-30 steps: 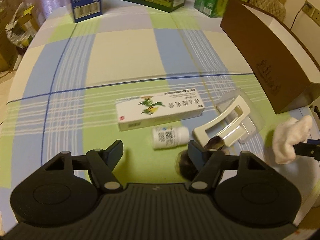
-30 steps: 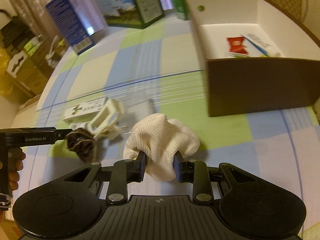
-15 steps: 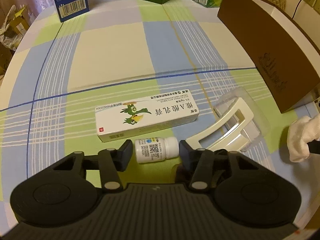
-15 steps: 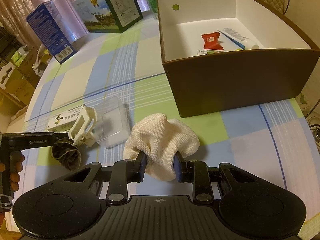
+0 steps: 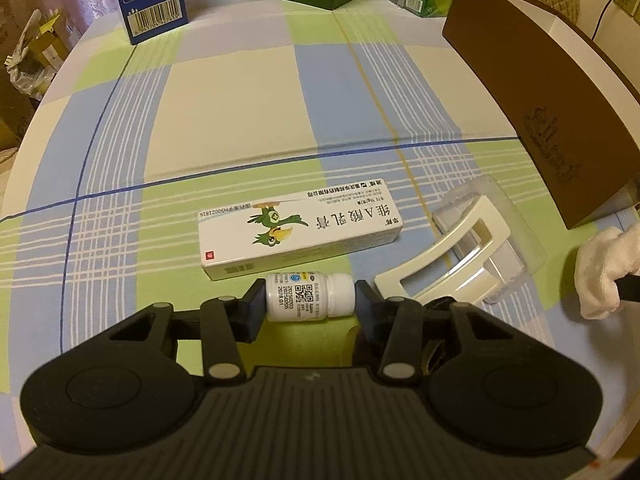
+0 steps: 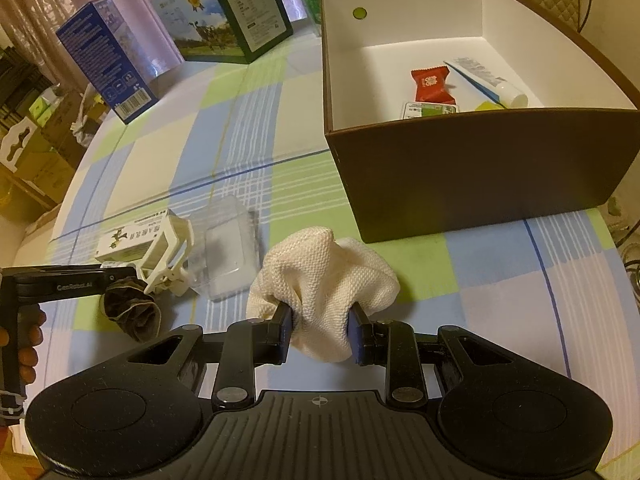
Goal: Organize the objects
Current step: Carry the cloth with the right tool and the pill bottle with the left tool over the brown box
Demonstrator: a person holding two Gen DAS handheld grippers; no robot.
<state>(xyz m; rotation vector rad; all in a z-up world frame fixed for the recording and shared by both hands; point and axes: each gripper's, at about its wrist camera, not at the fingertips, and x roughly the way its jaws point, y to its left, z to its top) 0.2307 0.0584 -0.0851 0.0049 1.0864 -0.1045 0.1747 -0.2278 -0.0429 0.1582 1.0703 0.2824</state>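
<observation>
Left wrist view: the left gripper sits low over a checked tablecloth, its two fingers bracketing a small white pill bottle that lies on its side. The pads look to be at or just off the bottle's ends; whether they press it, I cannot tell. Just beyond the fingertips lies a long white medicine carton. Ahead and to the right rests a cream plastic frame on a clear plastic case. Farther right stands a brown box.

Right wrist view: the right gripper is closed on a bunched cream cloth, which bulges above and between its fingers. The brown box stands open ahead and to the right, with a red sachet and a white tube inside. To the left, a dark crumpled item lies beside the left gripper.

The step in hand seems to be carrying the cloth to the box while the left gripper takes the bottle. Next, the right should rise clear of the box's near wall before letting go
</observation>
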